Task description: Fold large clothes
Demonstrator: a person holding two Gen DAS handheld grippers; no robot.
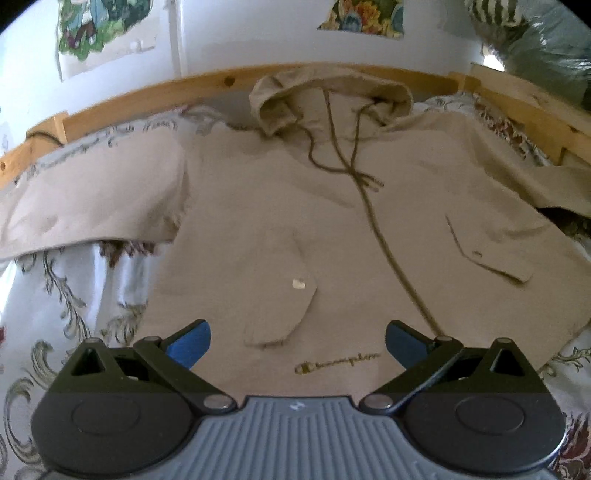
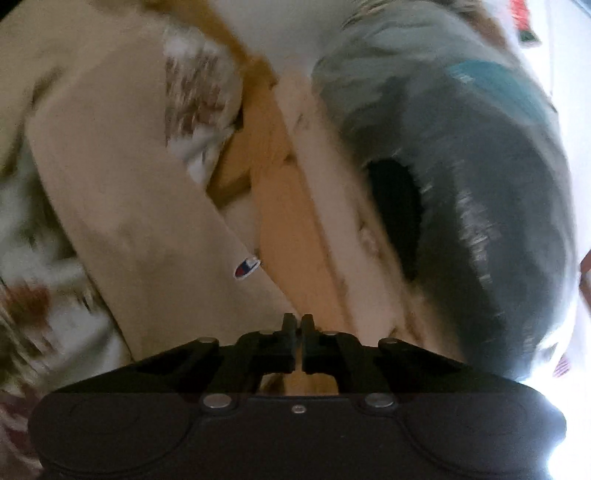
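A beige Champion hoodie (image 1: 332,206) lies face up on the bed, hood (image 1: 332,96) toward the wooden rail, drawstrings trailing down its front. Its left sleeve (image 1: 85,206) stretches out flat to the left. My left gripper (image 1: 297,341) is open and empty, hovering over the hem near the gold logo (image 1: 338,362). In the blurred right wrist view, the other sleeve (image 2: 140,206), with a small logo patch (image 2: 246,266), runs toward my right gripper (image 2: 298,325). Its jaws are shut together at the sleeve's end; whether cloth is pinched between them is hidden.
A floral bedspread (image 1: 62,295) covers the bed. A wooden bed rail (image 1: 155,92) curves along the far side and shows in the right wrist view (image 2: 280,221). A dark teal bundle (image 2: 480,184) sits beyond the rail at right. Floral pictures hang on the wall (image 1: 99,33).
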